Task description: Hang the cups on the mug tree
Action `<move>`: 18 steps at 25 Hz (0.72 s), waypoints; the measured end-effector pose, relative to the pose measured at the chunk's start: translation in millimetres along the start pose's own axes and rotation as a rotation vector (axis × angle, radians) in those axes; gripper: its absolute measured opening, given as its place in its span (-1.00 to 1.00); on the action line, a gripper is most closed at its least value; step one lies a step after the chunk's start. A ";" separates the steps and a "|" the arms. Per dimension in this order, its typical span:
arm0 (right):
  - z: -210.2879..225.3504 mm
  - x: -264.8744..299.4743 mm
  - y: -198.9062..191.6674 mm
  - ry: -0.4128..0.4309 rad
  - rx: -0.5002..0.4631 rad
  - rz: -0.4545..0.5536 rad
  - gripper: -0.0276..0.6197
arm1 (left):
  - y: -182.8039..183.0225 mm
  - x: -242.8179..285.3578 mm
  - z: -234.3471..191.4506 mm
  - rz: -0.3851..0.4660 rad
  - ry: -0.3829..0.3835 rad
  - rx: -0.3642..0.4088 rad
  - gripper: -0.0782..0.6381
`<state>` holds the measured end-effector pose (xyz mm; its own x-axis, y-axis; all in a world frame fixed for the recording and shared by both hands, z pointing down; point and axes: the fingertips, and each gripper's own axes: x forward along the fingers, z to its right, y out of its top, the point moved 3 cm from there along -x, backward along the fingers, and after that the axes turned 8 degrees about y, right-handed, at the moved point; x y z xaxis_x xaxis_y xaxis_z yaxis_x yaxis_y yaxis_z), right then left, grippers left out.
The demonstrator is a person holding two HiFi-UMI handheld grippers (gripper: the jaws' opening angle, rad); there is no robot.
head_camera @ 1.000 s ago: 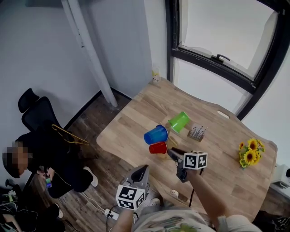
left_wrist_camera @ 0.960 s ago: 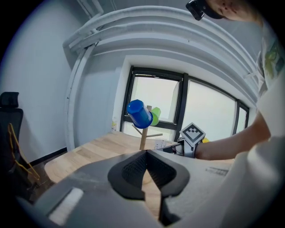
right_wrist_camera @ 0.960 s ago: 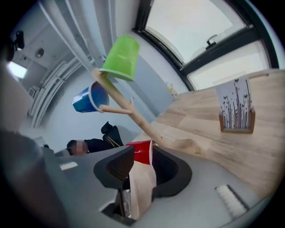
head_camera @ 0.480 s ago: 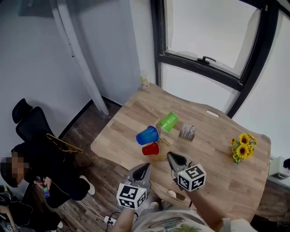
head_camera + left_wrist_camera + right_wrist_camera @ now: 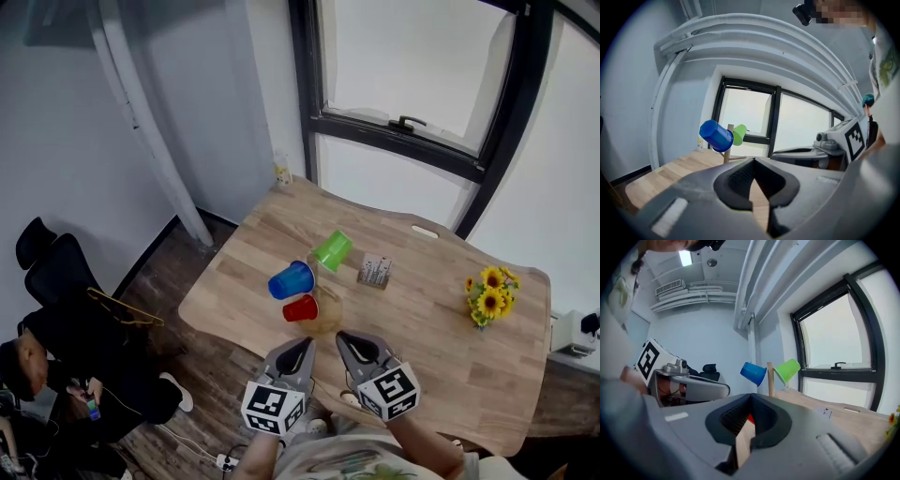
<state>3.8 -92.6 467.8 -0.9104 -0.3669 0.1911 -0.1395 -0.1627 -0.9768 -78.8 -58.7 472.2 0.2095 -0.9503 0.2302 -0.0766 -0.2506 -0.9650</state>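
On the wooden table [image 5: 427,342] stands a wooden mug tree [image 5: 323,302] with three cups hung on it: a blue cup [image 5: 291,279], a green cup [image 5: 331,250] and a red cup [image 5: 301,307]. My left gripper [image 5: 301,344] and right gripper [image 5: 343,337] hang side by side near the table's front edge, well short of the tree. Both are shut and hold nothing; the right one's jaws have just been closing on nothing. In the left gripper view the blue cup [image 5: 716,135] and green cup [image 5: 739,134] show above the shut gripper [image 5: 753,161]. The right gripper [image 5: 751,396] faces the blue cup [image 5: 753,373] and green cup [image 5: 787,370].
A bunch of sunflowers [image 5: 485,291] lies at the table's right end and a small printed box [image 5: 375,270] sits behind the tree. A little bottle [image 5: 281,172] stands at the far corner by the window. A person [image 5: 56,366] sits on the floor at left beside a black chair.
My right gripper has drawn back from the red cup toward me, rolled over and shut. The left gripper has risen a little. The cups stay on the tree.
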 end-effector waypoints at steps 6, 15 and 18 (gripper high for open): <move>-0.9 -8.2 3.3 -0.014 -0.012 0.008 -0.92 | 1.9 1.5 9.8 0.007 -0.022 0.005 -0.78; -0.4 -14.6 4.4 -0.022 -0.034 0.002 -0.92 | 3.0 2.4 18.0 0.008 -0.042 0.009 -0.77; 0.3 -18.5 3.8 -0.029 -0.041 -0.002 -0.92 | 2.9 3.4 21.1 0.006 -0.051 0.012 -0.77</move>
<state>20.2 -86.7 460.6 -0.8985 -0.3932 0.1951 -0.1577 -0.1257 -0.9795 -57.7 -58.7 467.6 0.2585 -0.9411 0.2179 -0.0667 -0.2424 -0.9679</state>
